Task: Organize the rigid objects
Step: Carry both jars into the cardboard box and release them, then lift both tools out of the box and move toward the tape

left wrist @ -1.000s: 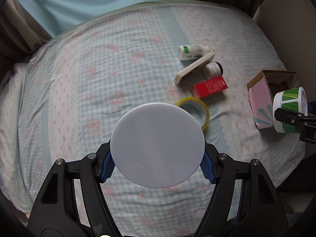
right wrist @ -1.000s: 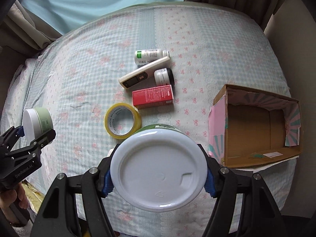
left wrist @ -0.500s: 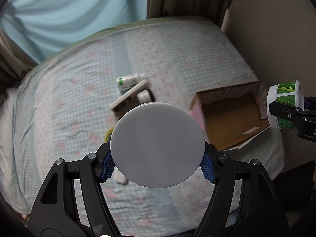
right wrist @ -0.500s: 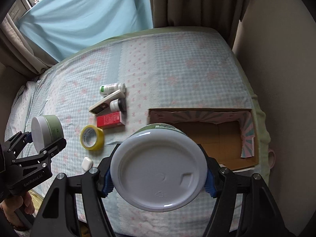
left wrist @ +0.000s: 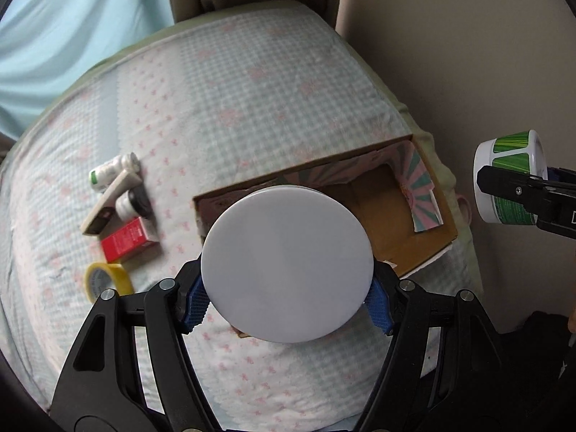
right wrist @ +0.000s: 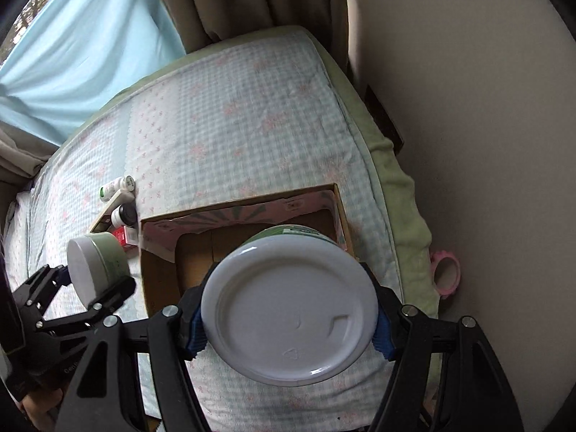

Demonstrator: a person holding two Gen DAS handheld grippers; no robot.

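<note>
My left gripper is shut on a pale green jar with a white lid, held above the near left part of the open cardboard box; the jar also shows in the right wrist view. My right gripper is shut on a green-and-white tub, held above the box; the tub also shows in the left wrist view, right of the box. The box looks empty where visible.
On the bed left of the box lie a white bottle, a white remote, a small dark-capped jar, a red carton and a yellow tape roll. A pink tape roll sits by the wall at the right.
Both grippers have swung right, from over the loose items to above the cardboard box. Each still holds its container.
</note>
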